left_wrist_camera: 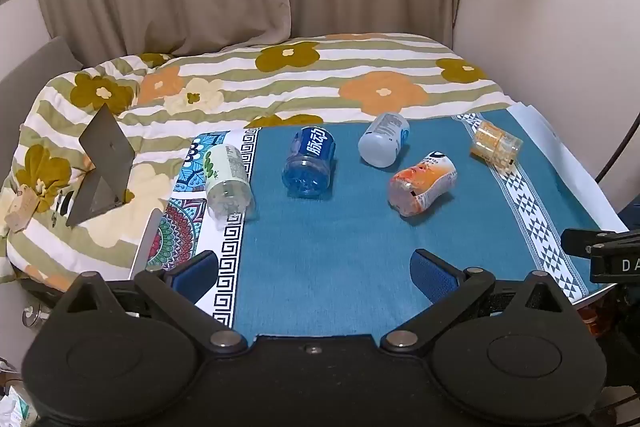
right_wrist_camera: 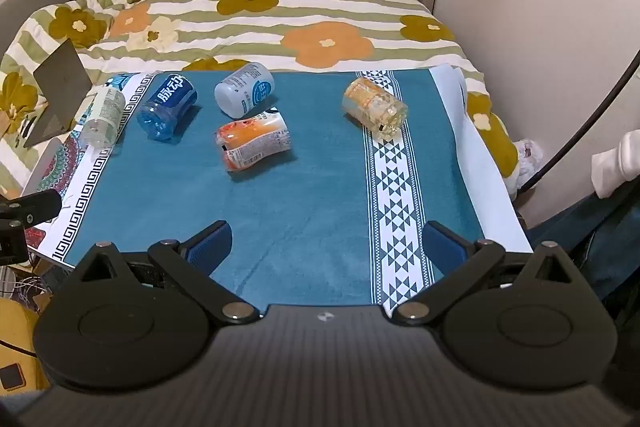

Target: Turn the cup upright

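Sideways, orange cup (right_wrist_camera: 253,140), base toward camera

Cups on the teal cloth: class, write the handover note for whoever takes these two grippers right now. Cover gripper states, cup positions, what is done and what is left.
Left gripper: open, empty, low over the near edge of the teal cloth.
Right gripper: open, empty, also at the near edge.
Five cups, all lying on their sides: green cup on the patterned left border, blue cup, pale grey-blue cup at the back, orange cup in the middle, amber cup on the white triangle stripe at right.
Done: nothing upright yet.
Left: stand all five up. The orange cup looks nearest to both grippers.
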